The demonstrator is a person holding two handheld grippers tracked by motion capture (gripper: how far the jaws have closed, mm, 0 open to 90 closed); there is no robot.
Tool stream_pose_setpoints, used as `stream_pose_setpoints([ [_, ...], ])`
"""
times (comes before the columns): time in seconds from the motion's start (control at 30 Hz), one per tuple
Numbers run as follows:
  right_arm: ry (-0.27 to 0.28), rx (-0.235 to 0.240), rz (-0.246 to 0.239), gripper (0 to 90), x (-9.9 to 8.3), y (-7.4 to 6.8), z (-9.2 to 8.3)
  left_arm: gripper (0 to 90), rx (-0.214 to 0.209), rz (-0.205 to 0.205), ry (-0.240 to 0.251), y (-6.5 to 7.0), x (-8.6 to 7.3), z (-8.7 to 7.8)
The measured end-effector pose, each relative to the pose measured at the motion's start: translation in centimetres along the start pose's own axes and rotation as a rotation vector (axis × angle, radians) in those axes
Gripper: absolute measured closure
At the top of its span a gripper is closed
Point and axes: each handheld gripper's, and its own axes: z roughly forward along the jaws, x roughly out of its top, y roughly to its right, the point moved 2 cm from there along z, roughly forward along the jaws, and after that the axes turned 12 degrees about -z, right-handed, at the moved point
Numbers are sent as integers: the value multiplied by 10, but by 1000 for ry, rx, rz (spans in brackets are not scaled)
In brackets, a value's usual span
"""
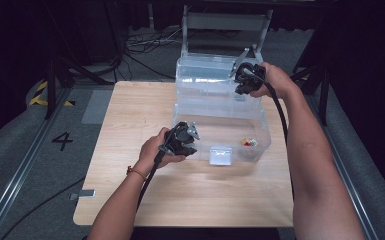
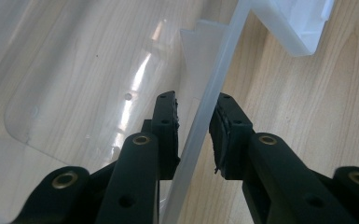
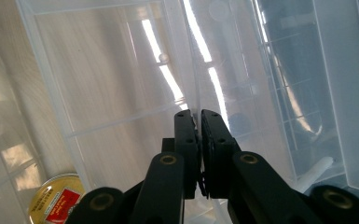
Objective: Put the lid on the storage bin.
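Observation:
A clear plastic box [image 1: 265, 131] stands on the wooden table [image 1: 130, 130] with its clear lid [image 1: 205, 75] tipped up behind it. My left gripper [image 1: 189, 146] [image 2: 193, 100] straddles the box's front-left wall [image 2: 200, 121], one jaw inside and one outside, pads against it. My right gripper [image 1: 245, 87] [image 3: 199, 114] is at the lid's upper right edge, its jaws pinched on the thin clear lid panel [image 3: 121, 70]. A small round tin [image 1: 249, 143] [image 3: 58, 200] with a yellow and red label lies in the box's right front corner.
A clear latch tab [image 1: 220, 156] sticks out from the box's front. A grey metal frame [image 1: 225, 22] stands behind the table, with cables [image 1: 145, 45] on the floor. A floor rail [image 1: 20, 170] runs along the left, beside a painted 4 [image 1: 62, 141].

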Motion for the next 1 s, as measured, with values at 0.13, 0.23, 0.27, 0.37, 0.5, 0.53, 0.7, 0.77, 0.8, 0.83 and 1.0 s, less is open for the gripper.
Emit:
stream_pose_setpoints([
  [0.13, 14, 1, -19, 876, -1, -6, -5, 730, 0, -2, -1, 0, 0, 0],
  [0.23, 19, 8, -34, 879, 0, -12, -10, 725, 2, -5, -1, 0, 0, 0],
  [0.27, 16, 9, -47, 880, 0, -14, -12, 724, 2, -5, -1, 0, 0, 0],
  [0.37, 12, -1, -58, 880, 0, -20, -15, 719, 10, 0, -1, 1, 0, 0],
  [0.5, 33, -8, -60, 880, -2, -29, -20, 719, 9, 9, -2, 1, 0, 0],
  [0.53, 40, -6, -58, 879, -3, -30, -21, 718, 8, 9, -2, 1, 0, 0],
  [0.7, 43, -7, -61, 877, -5, -41, -25, 718, 9, 7, -2, 1, 0, 0],
  [0.77, 45, -8, -73, 876, -5, -45, -27, 718, 8, 10, -4, 1, 0, 0],
  [0.8, 49, -13, -72, 875, -5, -47, -27, 718, 8, 9, -6, 1, 0, 0],
  [0.83, 54, -18, -80, 875, -6, -48, -28, 718, 8, 10, -7, 1, 0, 0],
  [1.0, 70, -37, -86, 870, -10, -59, -30, 715, 47, 56, -20, 5, 2, -1],
])
